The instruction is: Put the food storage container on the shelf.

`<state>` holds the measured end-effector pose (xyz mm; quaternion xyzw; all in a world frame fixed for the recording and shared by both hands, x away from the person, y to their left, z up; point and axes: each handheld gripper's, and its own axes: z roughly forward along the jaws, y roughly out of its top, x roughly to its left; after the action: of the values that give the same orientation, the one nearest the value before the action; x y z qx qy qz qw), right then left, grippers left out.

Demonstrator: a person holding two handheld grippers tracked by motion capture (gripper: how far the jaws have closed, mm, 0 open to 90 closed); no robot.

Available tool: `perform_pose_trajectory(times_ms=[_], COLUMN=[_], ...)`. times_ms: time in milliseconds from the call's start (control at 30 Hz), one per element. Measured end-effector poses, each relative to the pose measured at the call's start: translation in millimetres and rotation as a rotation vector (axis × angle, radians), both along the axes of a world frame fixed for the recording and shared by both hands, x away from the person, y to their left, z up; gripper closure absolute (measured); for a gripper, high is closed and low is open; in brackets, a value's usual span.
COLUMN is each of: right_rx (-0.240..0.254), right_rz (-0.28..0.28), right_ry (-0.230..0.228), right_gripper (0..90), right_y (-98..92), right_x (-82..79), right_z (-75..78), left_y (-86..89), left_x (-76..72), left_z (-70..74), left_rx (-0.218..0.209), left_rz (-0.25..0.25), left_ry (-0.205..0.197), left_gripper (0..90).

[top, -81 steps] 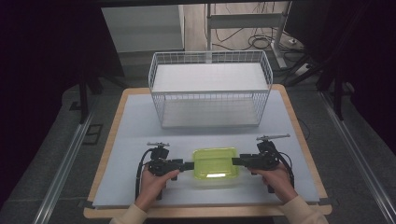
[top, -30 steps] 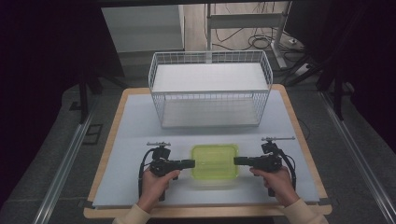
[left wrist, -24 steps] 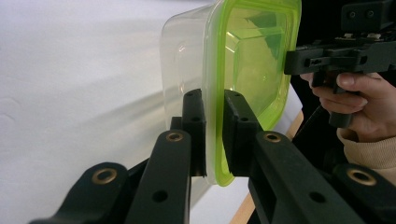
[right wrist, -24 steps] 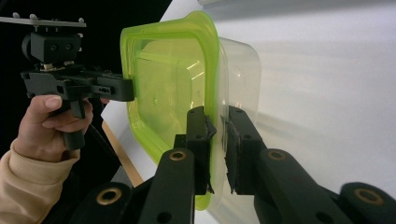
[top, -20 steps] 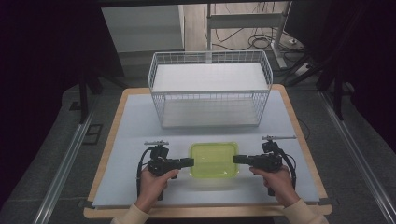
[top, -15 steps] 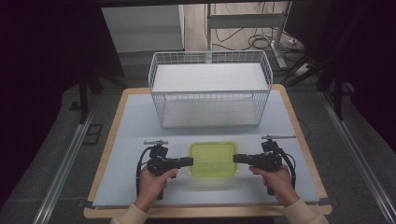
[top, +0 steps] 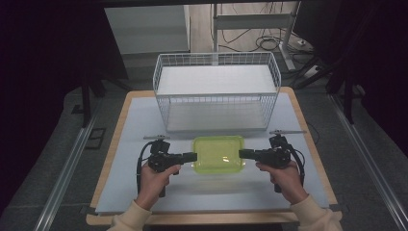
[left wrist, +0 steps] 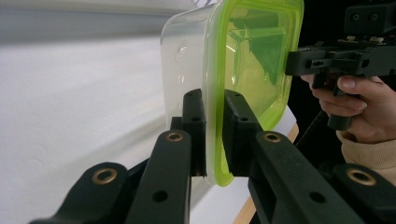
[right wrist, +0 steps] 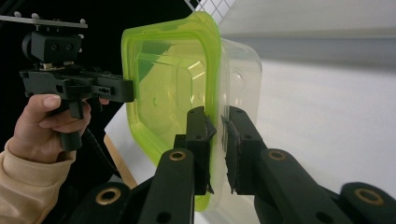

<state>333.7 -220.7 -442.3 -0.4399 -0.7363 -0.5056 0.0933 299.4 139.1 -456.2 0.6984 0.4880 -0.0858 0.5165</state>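
Inspector: State of the tongs?

Operator: My left tongs (top: pixel 191 156) and right tongs (top: pixel 241 153) each clamp a rim of the green-lidded container (top: pixel 218 153), raised off the surface (top: pixel 134 120) before the wire basket (top: pixel 216 91). I lift evenly, lid level.

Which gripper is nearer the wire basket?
Right, slightly. Both grippers clamp the container rim: left gripper on its left edge, right gripper on its right, a touch closer to the basket.

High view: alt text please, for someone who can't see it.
A person's two grippers clamp opposite edges of a clear box with a green lid over a white table. An empty white wire basket stands behind it.
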Motion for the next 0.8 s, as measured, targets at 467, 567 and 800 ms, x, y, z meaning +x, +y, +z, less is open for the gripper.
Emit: perform_pose_trajectory(times_ms=[467, 567, 800], right_rx=[0.005, 0.007, 0.002], right_rz=[-0.008, -0.008, -0.006], right_ry=[-0.048, -0.055, -0.078], right_gripper=[80.6, 80.5, 80.5], right_y=[3.2, 4.6, 7.7], right_x=[5.0, 6.1, 10.0], right_z=[23.5, 28.3, 42.4], left_y=[3.0, 4.2, 7.3], left_x=[7.1, 8.0, 12.1], left_z=[24.1, 29.5, 41.0], left_rx=[0.0, 0.002, -0.003], left_rz=[0.005, 0.008, 0.01], left_ry=[-0.029, -0.036, -0.052], left_gripper=[81.1, 81.1, 81.1])
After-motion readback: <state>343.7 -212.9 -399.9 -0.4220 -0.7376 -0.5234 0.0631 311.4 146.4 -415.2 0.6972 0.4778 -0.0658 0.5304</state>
